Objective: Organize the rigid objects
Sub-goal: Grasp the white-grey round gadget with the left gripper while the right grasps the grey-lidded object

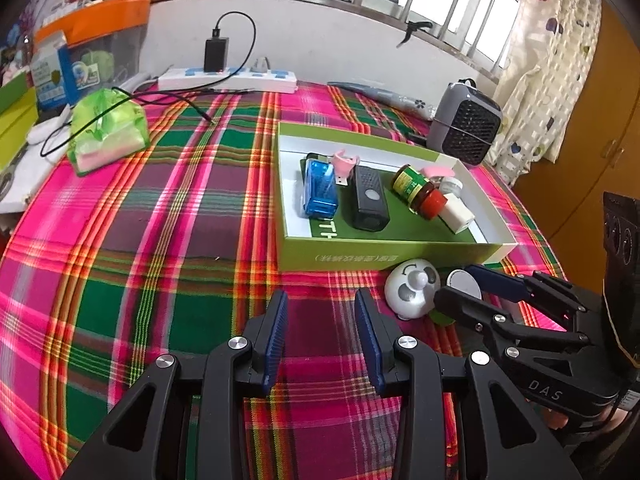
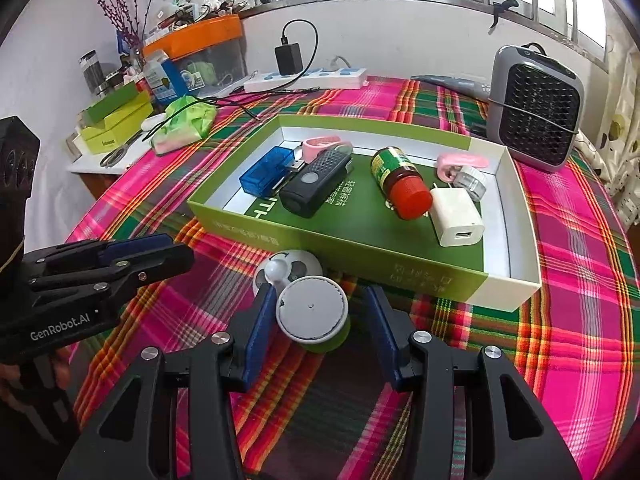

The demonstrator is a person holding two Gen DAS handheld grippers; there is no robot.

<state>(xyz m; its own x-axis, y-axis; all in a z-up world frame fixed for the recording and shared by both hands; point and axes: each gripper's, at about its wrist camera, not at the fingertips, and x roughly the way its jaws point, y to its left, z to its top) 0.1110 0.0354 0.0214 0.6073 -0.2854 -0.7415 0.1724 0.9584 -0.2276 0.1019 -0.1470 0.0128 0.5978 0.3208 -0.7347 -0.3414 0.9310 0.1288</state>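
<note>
A small round jar [image 2: 312, 309] with a grey-white lid and green body stands on the plaid cloth between my right gripper's [image 2: 319, 306] fingers. The left pad is at its rim and a gap shows on the right, so the gripper is open. A white round dial-like object [image 2: 289, 270] lies just beyond it, against the shallow green box [image 2: 320, 240]. The box holds a blue USB device [image 2: 266, 170], a black device [image 2: 314, 184], a red-capped bottle [image 2: 400, 182], a white charger [image 2: 456, 216] and pink clips. My left gripper [image 1: 321, 300] hovers open and empty over the cloth, left of the white object [image 1: 412, 286].
A grey heater [image 2: 536, 116] stands behind the box's right end. At the back lie a power strip [image 2: 308, 76] with a black adapter and cable, a green plastic bag [image 2: 186, 120], and boxes and scissors on a side shelf. A person's hands hold both grippers.
</note>
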